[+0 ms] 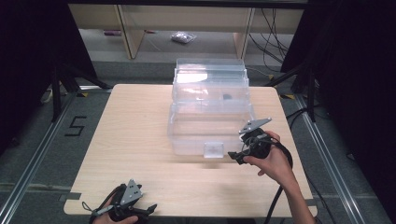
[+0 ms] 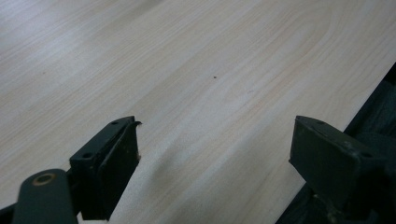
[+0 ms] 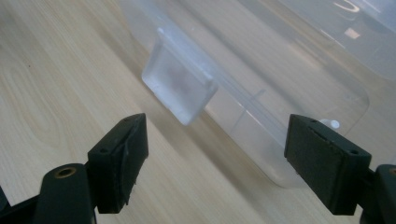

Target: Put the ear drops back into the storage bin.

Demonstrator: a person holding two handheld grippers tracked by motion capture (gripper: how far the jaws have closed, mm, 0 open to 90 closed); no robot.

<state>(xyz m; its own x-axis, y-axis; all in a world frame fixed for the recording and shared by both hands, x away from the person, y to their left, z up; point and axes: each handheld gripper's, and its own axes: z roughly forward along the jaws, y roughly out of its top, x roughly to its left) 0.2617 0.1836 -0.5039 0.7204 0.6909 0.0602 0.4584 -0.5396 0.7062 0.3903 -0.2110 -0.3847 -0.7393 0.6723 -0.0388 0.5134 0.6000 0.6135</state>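
Facing clear box latch [image 3: 180, 88], right gripper [image 3: 219, 158] jaws spread, left gripper [image 2: 215, 158] jaws spread.

This looks like a lab recording bay: a pale wooden surface [image 1: 140, 140] stands on grey carpet between black curtains [image 1: 28, 56], with floor rails [image 1: 32, 163], a taped number five [image 1: 74, 126] and loose cables [image 1: 275, 37].

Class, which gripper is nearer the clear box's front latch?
The right gripper, jaws open, sits just beside the latch; the left gripper, also open, rests far off at the table's near edge.
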